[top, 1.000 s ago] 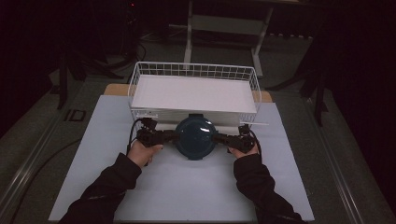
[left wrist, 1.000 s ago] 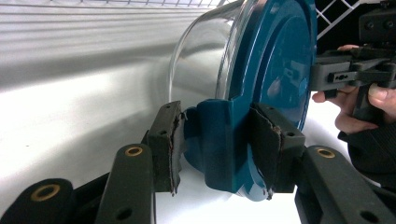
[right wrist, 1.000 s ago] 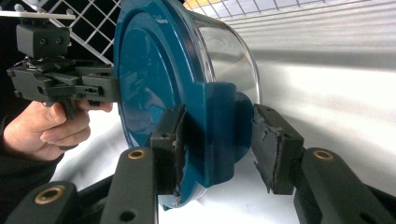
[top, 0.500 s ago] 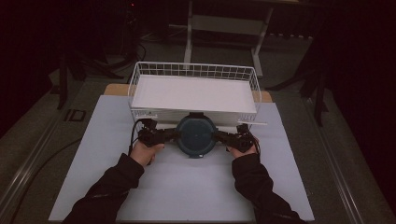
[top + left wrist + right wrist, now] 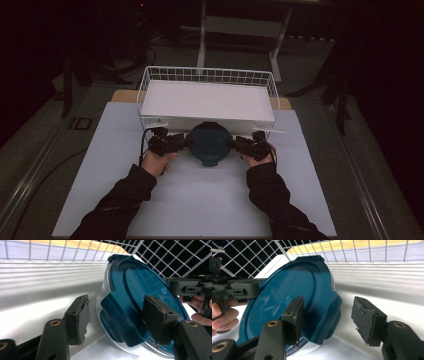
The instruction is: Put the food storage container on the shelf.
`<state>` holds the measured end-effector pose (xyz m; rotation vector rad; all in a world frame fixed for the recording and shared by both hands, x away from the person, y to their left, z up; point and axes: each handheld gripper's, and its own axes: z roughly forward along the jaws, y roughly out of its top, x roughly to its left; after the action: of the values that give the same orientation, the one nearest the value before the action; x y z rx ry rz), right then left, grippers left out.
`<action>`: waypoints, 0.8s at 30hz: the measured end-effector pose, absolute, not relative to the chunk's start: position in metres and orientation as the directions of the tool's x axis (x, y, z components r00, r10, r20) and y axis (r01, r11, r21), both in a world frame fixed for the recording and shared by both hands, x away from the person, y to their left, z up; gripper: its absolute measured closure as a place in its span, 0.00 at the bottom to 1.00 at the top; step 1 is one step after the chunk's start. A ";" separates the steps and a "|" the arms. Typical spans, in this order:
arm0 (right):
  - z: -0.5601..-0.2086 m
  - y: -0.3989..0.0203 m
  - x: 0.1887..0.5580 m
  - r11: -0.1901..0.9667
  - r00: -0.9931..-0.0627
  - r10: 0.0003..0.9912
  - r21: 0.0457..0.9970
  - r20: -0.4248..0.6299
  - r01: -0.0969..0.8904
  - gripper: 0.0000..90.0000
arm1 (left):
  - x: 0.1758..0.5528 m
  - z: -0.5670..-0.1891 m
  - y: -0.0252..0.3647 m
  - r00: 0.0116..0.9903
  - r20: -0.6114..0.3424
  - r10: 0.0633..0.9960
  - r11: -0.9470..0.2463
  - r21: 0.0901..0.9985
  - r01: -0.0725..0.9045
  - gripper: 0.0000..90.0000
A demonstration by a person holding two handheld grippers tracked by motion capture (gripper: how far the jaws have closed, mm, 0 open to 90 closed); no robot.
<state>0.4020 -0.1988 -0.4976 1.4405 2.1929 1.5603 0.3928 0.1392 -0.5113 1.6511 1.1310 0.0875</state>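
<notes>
Both tongs, left tongs [image 5: 181, 142] and right tongs [image 5: 236, 143], have just been opening, pads off the teal lidded container [image 5: 209, 144] resting beside the wire basket [image 5: 207, 75]; rigid, smooth, slippery, so grip its side clasps.

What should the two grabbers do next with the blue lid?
Probably draw both back. The left gripper and right gripper have just been opening; their pads straddle the teal lid's side clips without pressing, and it leans against the white wire basket, seemingly set down.
</notes>
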 end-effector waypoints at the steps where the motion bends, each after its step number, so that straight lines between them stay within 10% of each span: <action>1: -0.497 -0.198 0.403 0.028 -0.542 0.727 0.771 0.421 0.636 0.47 | 0.393 -0.511 0.138 0.546 -0.451 0.705 0.031 0.790 0.612 0.43; 14: -0.493 -0.195 0.398 0.025 -0.535 0.746 0.787 0.396 0.616 0.46 | 0.386 -0.503 0.140 0.636 -0.383 0.670 -0.050 0.831 0.554 0.34; 24: -0.480 -0.189 0.370 0.095 -0.559 0.764 0.801 0.321 0.591 0.45 | 0.356 -0.483 0.139 0.701 -0.390 0.597 -0.127 0.817 0.563 0.01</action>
<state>0.3703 -0.1887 -0.4795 1.3721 2.1860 1.4574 0.3563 0.1393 -0.4834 1.7873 0.9197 0.0375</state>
